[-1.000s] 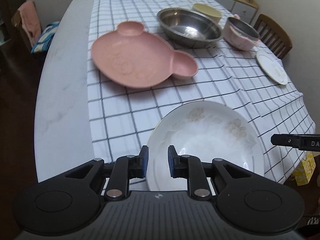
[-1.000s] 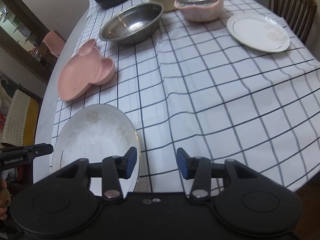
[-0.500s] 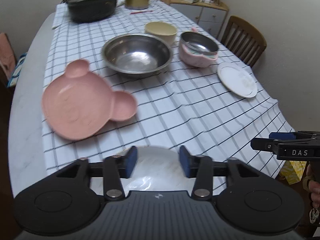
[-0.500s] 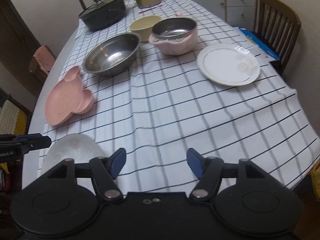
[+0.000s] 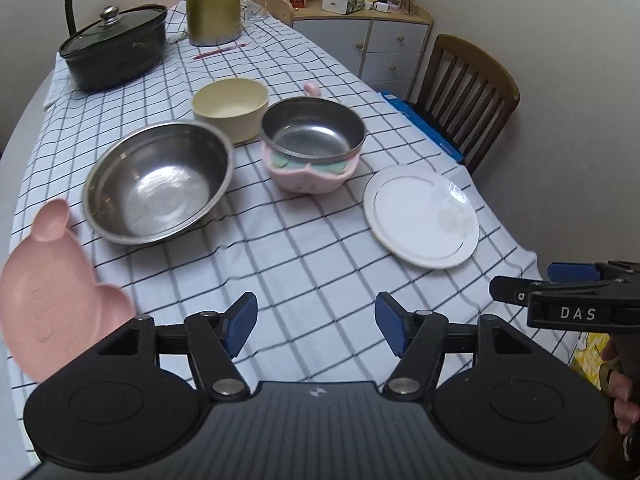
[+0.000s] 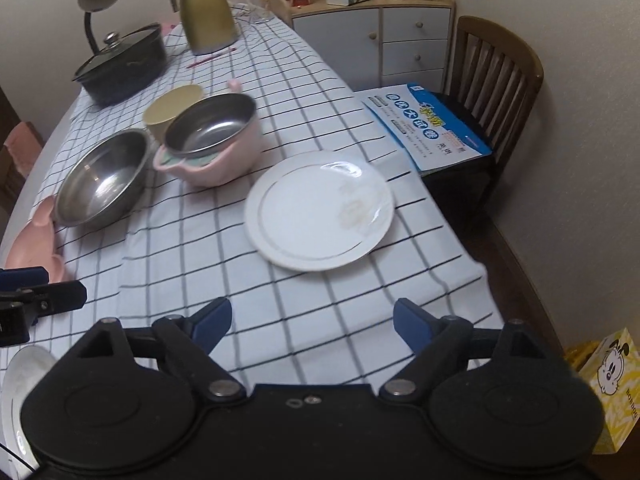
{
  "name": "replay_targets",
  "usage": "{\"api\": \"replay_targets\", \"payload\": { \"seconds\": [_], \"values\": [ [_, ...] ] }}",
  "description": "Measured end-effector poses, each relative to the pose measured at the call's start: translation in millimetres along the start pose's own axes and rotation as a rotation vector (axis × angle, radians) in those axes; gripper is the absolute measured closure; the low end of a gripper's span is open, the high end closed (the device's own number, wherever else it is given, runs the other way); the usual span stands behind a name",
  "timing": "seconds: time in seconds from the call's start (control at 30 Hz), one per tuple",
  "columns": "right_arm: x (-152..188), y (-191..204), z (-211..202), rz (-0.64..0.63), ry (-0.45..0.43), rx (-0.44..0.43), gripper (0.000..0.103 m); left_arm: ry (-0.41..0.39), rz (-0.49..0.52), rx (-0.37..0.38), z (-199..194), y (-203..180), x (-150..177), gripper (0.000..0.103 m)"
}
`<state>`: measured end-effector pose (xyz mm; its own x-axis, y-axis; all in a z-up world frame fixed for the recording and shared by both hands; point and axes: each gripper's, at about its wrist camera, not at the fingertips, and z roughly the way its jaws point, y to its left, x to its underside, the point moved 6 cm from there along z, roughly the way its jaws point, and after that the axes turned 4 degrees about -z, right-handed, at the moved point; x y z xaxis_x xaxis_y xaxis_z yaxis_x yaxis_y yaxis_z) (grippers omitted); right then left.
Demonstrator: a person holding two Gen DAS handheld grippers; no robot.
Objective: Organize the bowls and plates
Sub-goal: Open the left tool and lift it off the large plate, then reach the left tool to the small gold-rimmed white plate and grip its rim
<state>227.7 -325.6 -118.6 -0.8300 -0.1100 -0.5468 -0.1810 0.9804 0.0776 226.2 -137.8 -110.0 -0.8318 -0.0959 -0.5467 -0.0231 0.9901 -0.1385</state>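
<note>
On the checked tablecloth (image 5: 304, 248) sit a pink bear-shaped plate (image 5: 48, 296) at the left, a large steel bowl (image 5: 158, 182), a cream bowl (image 5: 230, 108), a pink bowl with a steel liner (image 5: 312, 144) and a flat white plate (image 5: 420, 216). My left gripper (image 5: 316, 322) is open and empty above the near edge. My right gripper (image 6: 312, 320) is open and empty, in front of the white plate (image 6: 318, 210). A floral white plate (image 6: 22, 372) shows at the lower left of the right wrist view.
A black lidded pot (image 5: 116, 50), a gold kettle (image 5: 214, 4) and a lamp stand at the far end. A wooden chair (image 6: 496, 80) with a blue leaflet stands to the right of the table. A yellow box (image 6: 608, 384) is on the floor.
Both grippers have opened wider and pulled back and tilted up from the floral plate. The left view has swung right; the floral plate has left it.
</note>
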Motion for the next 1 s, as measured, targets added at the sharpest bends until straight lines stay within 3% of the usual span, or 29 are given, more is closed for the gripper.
{"api": "replay_targets", "payload": {
  "seconds": [0.37,0.6,1.0],
  "values": [
    [-43.5,-55.3,40.7,0.009,0.013,0.023,0.015,0.005,0.010,-0.060,64.9,-41.8,-40.4,0.036],
    [-62.2,-70.1,76.9,-0.031,0.052,0.026,0.018,0.039,0.033,-0.105,106.5,-56.8,-53.4,0.036],
    [-77.9,-71.7,121.5,-0.075,0.118,-0.003,0.032,0.112,0.025,-0.104,161.9,-64.6,-61.7,0.036]
  ]
}}
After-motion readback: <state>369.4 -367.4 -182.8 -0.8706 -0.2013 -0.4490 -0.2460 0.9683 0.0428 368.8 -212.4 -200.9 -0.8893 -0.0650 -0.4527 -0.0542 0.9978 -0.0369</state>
